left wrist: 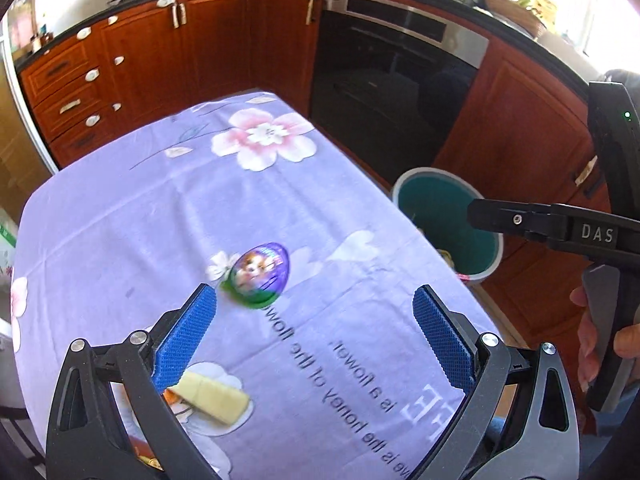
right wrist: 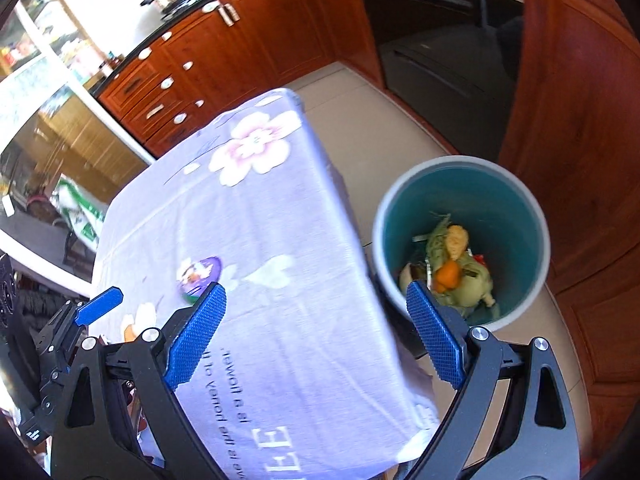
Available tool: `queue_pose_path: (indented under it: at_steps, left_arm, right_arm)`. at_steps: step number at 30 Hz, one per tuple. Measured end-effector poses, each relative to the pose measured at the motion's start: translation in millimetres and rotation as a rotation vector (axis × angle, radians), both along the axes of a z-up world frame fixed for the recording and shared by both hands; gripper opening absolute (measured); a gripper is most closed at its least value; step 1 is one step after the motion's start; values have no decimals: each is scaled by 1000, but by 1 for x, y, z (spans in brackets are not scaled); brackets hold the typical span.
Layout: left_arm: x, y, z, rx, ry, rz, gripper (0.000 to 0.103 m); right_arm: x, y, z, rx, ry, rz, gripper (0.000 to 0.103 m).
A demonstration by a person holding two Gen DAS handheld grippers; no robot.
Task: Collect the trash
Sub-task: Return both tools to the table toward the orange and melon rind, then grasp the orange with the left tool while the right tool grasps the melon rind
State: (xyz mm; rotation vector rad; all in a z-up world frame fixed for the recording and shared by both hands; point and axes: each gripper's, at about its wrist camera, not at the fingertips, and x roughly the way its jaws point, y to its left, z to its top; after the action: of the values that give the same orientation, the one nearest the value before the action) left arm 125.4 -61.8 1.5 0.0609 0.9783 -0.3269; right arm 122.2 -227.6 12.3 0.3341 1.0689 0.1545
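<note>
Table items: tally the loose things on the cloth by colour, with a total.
Purple foil egg wrapper: 1
Pale yellow block: 1
Total: 2, both on the lilac flowered tablecloth.

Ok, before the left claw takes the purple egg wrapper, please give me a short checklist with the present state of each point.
1. Left claw open: ok.
2. Purple egg wrapper lying free on the tablecloth: ok.
3. Wrapper centred between the fingers: not ok, it sits toward the left finger.
4. Right claw empty and open: ok.
5. Bin open and has room: ok.
6. Yellow piece clear of the left finger: cannot tell.
</note>
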Motion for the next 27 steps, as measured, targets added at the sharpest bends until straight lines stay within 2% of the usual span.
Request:
queue_pose_path:
  at_steps: [7,14,23,27]
  left_arm:
    - [-19,72,-11,-7,27,101,99]
    - [-35,129,-31,1,75,160,99]
    - [-43,157,-53,44,117,123,98]
    - [-40,157,-56,59,120,96,88]
  right_arm:
    - [-2,56,4,-21,-2,90,88]
    - [-4,110,-6,-39,27,171,88]
    - [-7,150,-23,-59,66,248,88]
    - [-7,162,-32,-59,97,277,88]
